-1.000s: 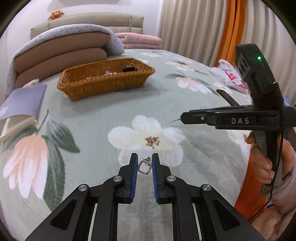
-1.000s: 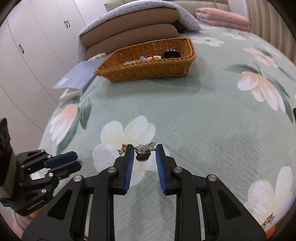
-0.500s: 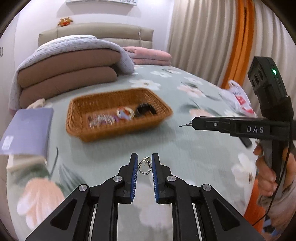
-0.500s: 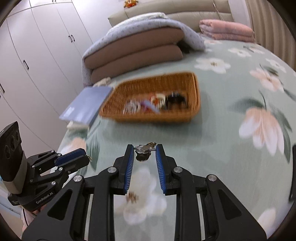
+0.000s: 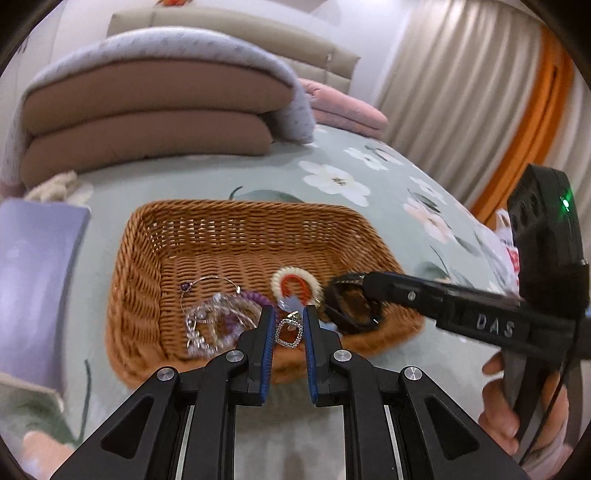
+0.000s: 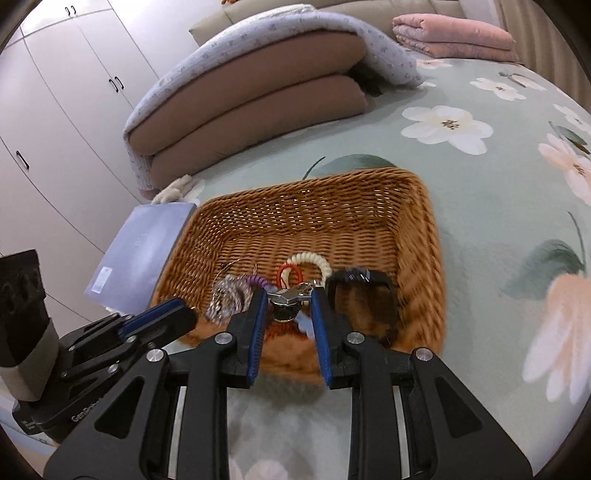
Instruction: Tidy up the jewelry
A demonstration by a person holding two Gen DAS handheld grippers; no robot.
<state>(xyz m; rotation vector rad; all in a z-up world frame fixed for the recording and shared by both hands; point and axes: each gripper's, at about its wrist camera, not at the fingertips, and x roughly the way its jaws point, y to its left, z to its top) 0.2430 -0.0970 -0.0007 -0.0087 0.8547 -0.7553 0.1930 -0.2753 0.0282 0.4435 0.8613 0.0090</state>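
Note:
A brown wicker basket [image 5: 236,236] [image 6: 332,206] sits on the floral bedspread and holds several pieces of jewelry: a beaded bracelet [image 5: 295,282], a purple bracelet [image 5: 240,306], a black band [image 6: 360,282]. My left gripper [image 5: 289,325] is shut on a square silver pendant [image 5: 289,333], held over the basket's near edge. My right gripper [image 6: 289,301] is shut on a silver clasp piece [image 6: 290,295], also over the near edge. The right gripper shows in the left wrist view [image 5: 354,295], reaching in from the right.
Stacked brown cushions under a grey blanket [image 5: 147,110] lie behind the basket. A lilac book [image 5: 33,280] [image 6: 144,251] lies left of it. Folded pink bedding [image 6: 454,33] is at the back right. White wardrobe doors [image 6: 55,110] stand at left.
Both grippers have moved forward from the open bedspread to the basket, each still holding its piece; the basket now fills the middle of both views.

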